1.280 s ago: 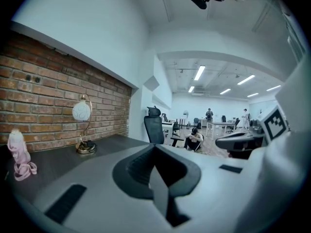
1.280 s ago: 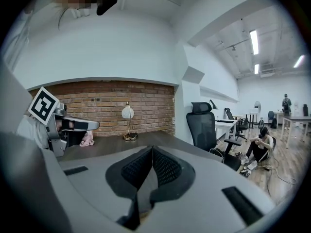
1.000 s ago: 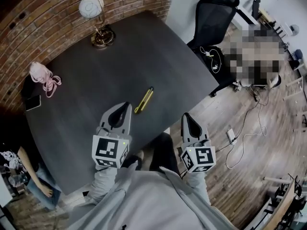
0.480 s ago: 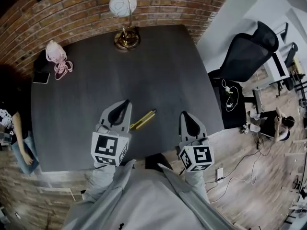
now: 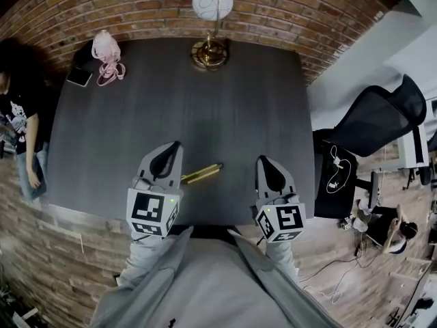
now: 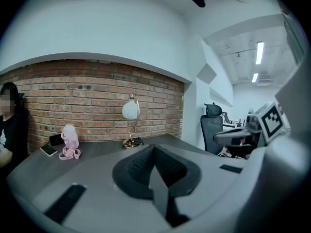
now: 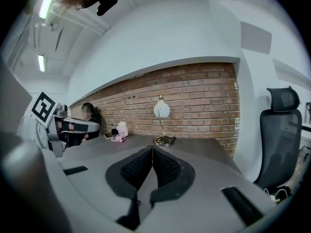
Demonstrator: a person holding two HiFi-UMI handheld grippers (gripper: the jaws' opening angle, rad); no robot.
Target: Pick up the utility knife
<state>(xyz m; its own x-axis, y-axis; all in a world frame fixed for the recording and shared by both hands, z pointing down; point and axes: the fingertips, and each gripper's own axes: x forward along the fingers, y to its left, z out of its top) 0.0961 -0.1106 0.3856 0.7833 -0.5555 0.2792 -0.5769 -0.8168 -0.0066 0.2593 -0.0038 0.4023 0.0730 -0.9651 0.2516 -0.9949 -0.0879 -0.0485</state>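
Dark grey tabletop (image 5: 225, 108) before a red brick wall (image 5: 136, 5) bore the slim yellow utility knife (image 5: 201, 173) flat at lower centre of the frame, between the left gripper (image 5: 171, 152) and right gripper (image 5: 265, 164), both clenched on nothing.

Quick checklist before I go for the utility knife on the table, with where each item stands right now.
1. The utility knife is in view, lying flat on the table: ok.
2. Nothing else lies close around the knife: ok.
3. The left gripper is open for a grasp: not ok, jaws together, empty.
4. The right gripper is open: not ok, jaws together, empty.
5. Blade retracted: cannot tell.
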